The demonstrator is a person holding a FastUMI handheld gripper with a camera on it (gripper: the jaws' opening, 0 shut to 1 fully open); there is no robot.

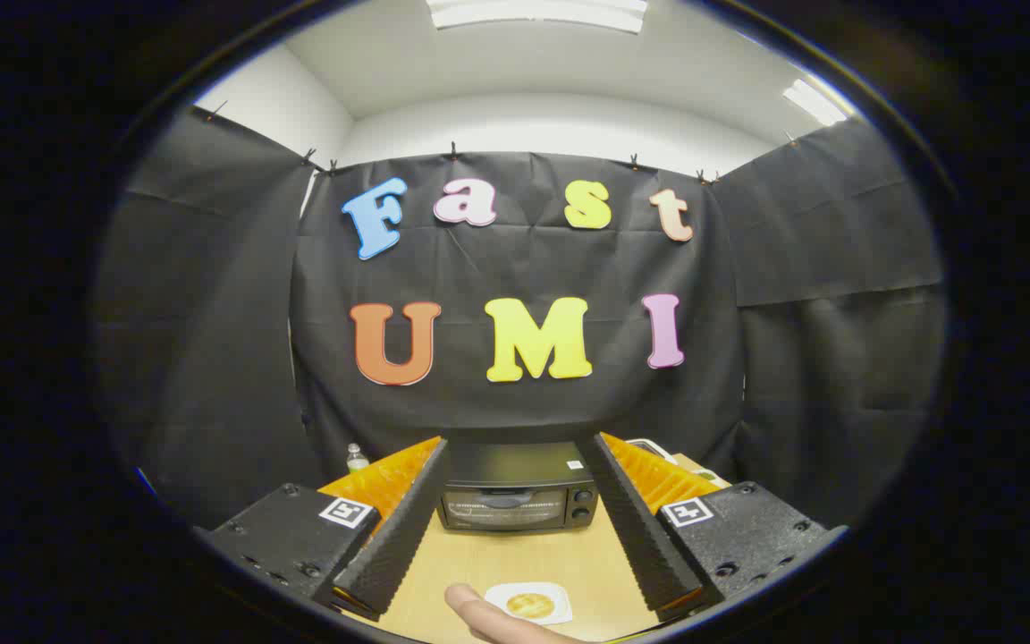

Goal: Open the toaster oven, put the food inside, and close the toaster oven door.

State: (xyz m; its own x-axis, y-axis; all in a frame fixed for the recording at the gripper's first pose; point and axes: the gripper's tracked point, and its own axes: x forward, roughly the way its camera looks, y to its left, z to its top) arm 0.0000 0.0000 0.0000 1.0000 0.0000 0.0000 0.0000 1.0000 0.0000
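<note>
Recording booth set up indoors, black cloth walls point(801, 295) clipped up on three sides, white ceiling with strip lights point(537, 12), wooden bench point(524, 559) carried a toaster oven point(518, 490).

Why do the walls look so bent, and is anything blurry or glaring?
In the gripper view, fisheye distortion curves the cloth walls; ceiling lights blow out white; the toaster oven beyond the open tongs looks sharp, its door shut; the food between the fingers is slightly soft.

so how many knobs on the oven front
2, stacked on the right of the oven front: upper knob, lower knob. More may be too small to see. Gripper open, oven beyond its fingers.
</note>
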